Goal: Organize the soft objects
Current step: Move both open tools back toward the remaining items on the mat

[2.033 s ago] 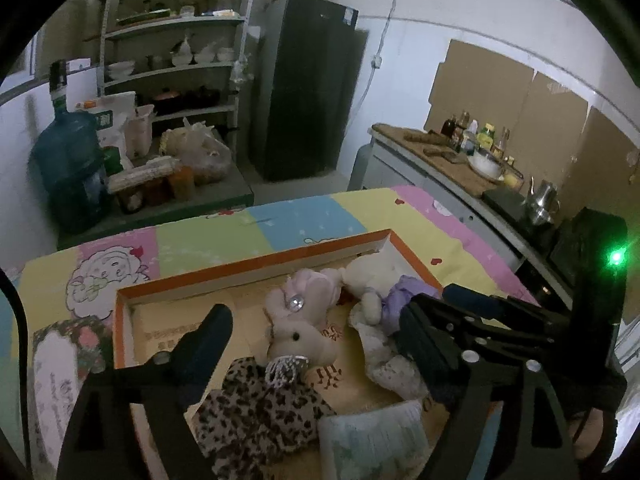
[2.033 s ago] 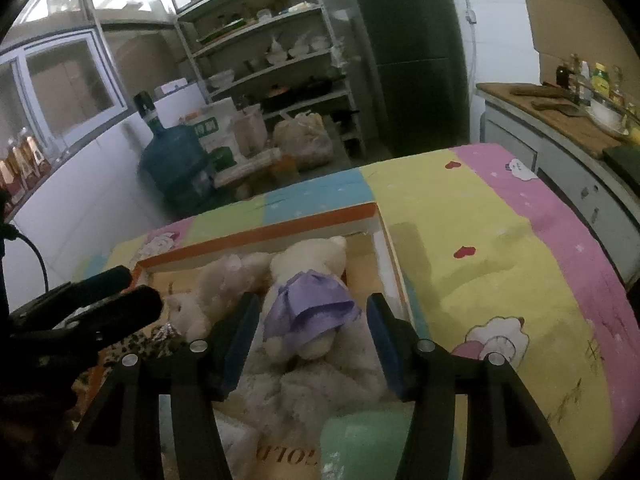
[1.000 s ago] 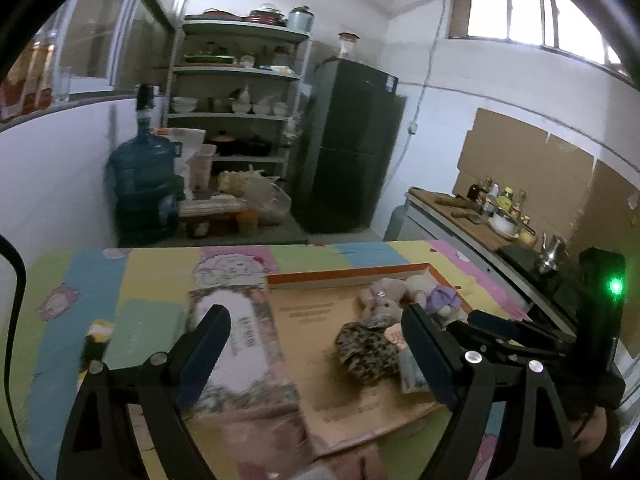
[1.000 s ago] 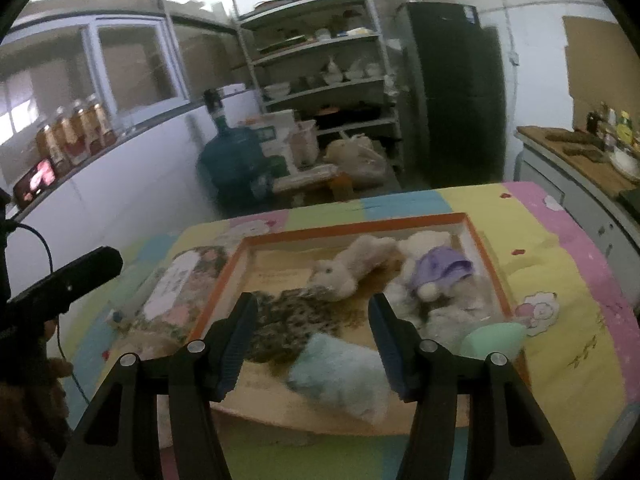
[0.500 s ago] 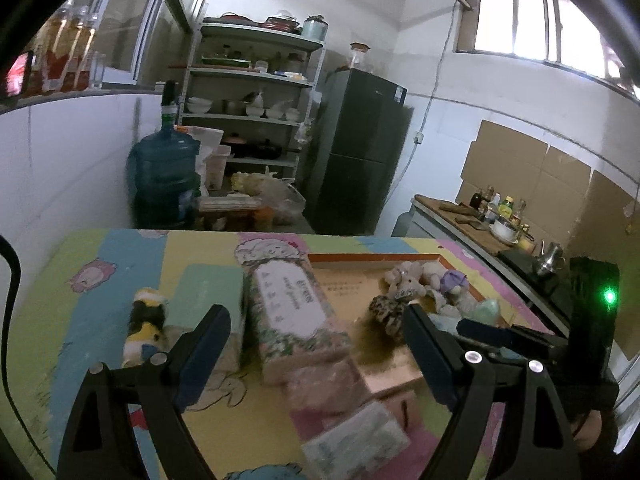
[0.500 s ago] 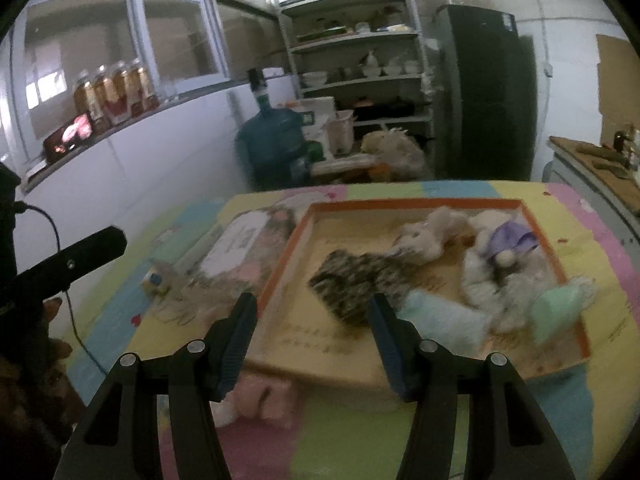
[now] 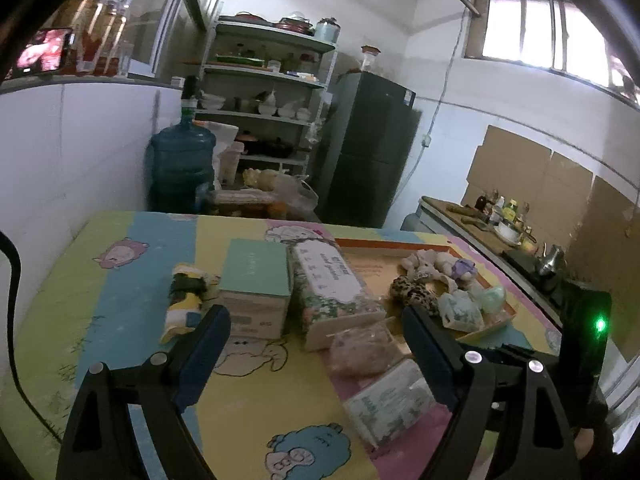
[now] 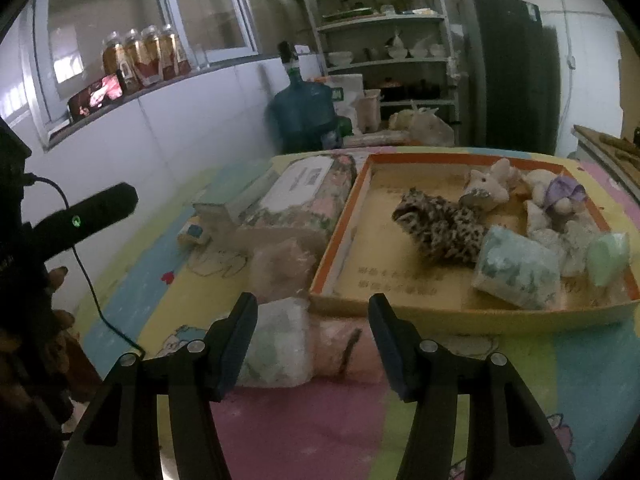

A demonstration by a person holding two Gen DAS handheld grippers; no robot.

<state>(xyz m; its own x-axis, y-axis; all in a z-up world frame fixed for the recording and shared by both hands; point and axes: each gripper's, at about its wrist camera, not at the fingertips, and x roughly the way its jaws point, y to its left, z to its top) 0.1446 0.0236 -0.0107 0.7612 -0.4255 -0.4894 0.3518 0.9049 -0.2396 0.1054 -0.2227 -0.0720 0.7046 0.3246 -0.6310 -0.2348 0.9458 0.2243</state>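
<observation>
A cluttered kitchen held a table under a bright cartoon-print cloth, pastel blocks of yellow, blue and pink. Nearest the cameras, both grippers hung above the cloth holding nothing: the left gripper had its jaws spread wide, and the right gripper was likewise spread, aimed at a green-patterned soft pack lying on the cloth just ahead of it. Just beyond that pack lay a pinkish soft bundle, near the tray's left wall. Further left sat a floral box, a teal box beside it, and a small striped plush still loose on the cloth. To the right, the orange-rimmed cardboard tray already held a leopard-print plush, a pale blue pouch, a green pouch and, at the far side, a pale rabbit plush and a bear with a purple hat.

The step in hand looked like choosing the next loose soft item. The next move probably called for lowering the right gripper onto the green-patterned pack, pinching it and carrying it to the tray's free near-left floor.
</observation>
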